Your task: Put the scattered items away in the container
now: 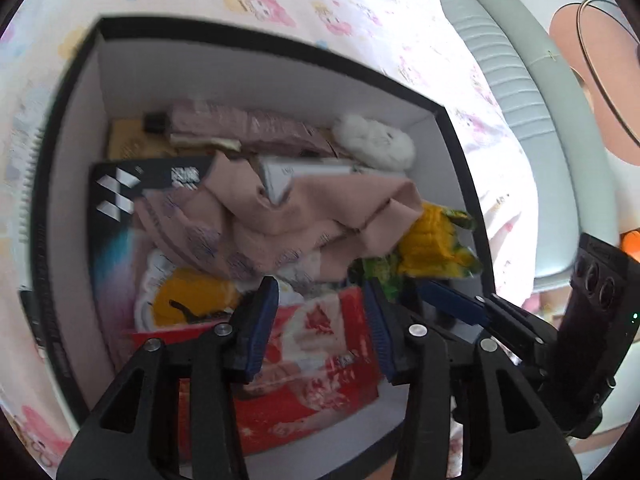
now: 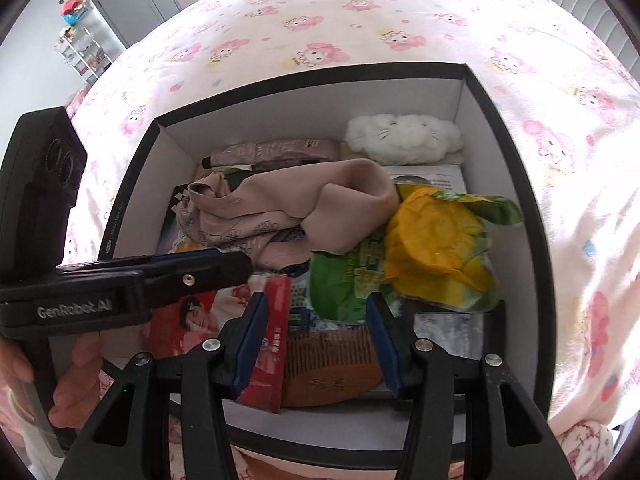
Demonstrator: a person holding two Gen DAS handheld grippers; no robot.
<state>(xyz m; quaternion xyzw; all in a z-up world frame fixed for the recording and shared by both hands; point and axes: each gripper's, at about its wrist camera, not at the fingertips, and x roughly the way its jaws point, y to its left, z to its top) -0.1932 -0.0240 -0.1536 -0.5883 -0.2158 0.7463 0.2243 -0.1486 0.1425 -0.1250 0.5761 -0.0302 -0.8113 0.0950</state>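
A black-rimmed box (image 1: 280,40) with white walls stands on the bed and holds the items. A pink cloth (image 1: 288,216) lies across the middle, with a white plush toy (image 1: 376,140) at the back. A yellow-green snack packet (image 1: 432,240) lies at the right and a red packet (image 1: 316,364) at the front. My left gripper (image 1: 320,288) hangs open above the red packet. My right gripper (image 2: 316,304) is open over a wooden comb (image 2: 332,364) on the box (image 2: 320,72) floor, beside the red packet (image 2: 268,344). The left gripper (image 2: 224,264) reaches in from the left.
The bed sheet (image 2: 360,12) with pink cartoon prints surrounds the box. A grey padded headboard (image 1: 508,64) runs along the right. A black printed carton (image 1: 120,196) and a brown tube (image 2: 276,152) also lie in the box. A hand (image 2: 76,384) holds the left gripper's handle.
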